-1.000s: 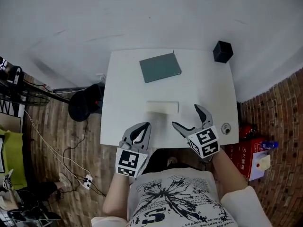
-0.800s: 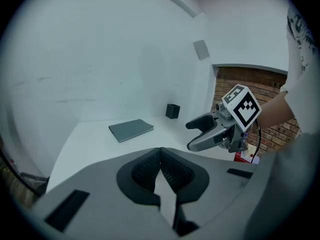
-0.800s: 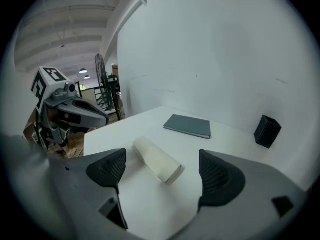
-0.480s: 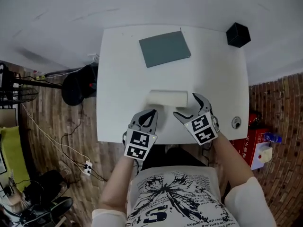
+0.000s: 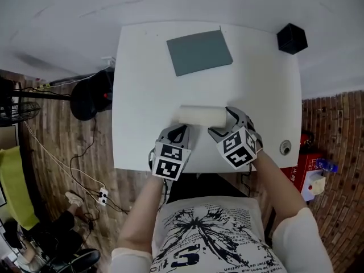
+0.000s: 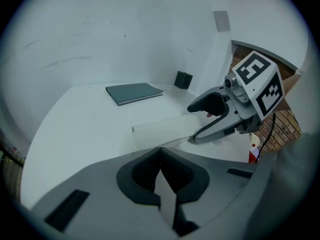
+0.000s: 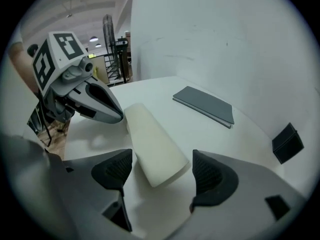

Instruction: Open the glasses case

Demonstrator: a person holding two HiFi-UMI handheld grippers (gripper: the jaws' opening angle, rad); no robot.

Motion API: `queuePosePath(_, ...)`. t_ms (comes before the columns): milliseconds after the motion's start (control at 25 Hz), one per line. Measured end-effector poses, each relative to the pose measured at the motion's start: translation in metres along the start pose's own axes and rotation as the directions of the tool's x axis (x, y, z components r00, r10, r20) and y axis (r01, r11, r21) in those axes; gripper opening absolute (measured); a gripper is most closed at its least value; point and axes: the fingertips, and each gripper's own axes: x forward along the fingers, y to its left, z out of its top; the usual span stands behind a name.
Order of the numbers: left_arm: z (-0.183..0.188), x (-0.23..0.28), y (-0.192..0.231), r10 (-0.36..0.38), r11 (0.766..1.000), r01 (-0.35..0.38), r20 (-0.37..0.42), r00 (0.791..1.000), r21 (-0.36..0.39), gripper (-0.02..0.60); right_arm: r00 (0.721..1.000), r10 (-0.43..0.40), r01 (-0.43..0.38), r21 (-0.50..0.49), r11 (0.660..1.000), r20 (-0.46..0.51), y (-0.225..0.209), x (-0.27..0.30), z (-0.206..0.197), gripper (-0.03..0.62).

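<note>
- The cream, oblong, smooth-shelled glasses case [image 5: 202, 116] lies closed on the white desk [image 5: 142, 95], lengthwise across the near half, just ahead of both tools.
- The right tool [image 5: 223, 124] tilts steeply down over the case's right end, its marker cube facing up and the person's forearm [image 5: 278, 186] reaching in from the near edge.
- Its jaws stand apart and have just been closing. The case's end sits between the two dark pads, with a gap on each side, so nothing is gripped.
- The left tool [image 5: 177, 131] slants down at the case's left end, forearm [image 5: 145, 209] behind it. Its tip is just beside the case; contact cannot be made out.
- Its jaws are pressed together at the tips, with nothing between them.
- A flat grey book [image 5: 199, 52] lies well apart at the far side, and a small black box [image 5: 292, 38] stands at the far right corner.
</note>
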Motion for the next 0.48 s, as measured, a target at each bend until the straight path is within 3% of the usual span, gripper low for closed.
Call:
queuePosePath(240, -0.0059, 0.0083, 0.0053, -0.006, 0.999, 0.004, -0.045, 0.999, -0.052, 0.014, 0.999, -0.029, 0.028, -0.099, 0.995, -0.014, 0.0025, 0.001, 0.0012, 0.342)
queuePosePath(480, -0.007, 0.0081, 0.0049, -0.008, 0.999, 0.006, -0.046, 0.999, -0.046, 0.014, 1.0, -0.026, 0.024, -0.13, 0.991, -0.013, 0.0063, -0.0028, 0.0042, 0.294)
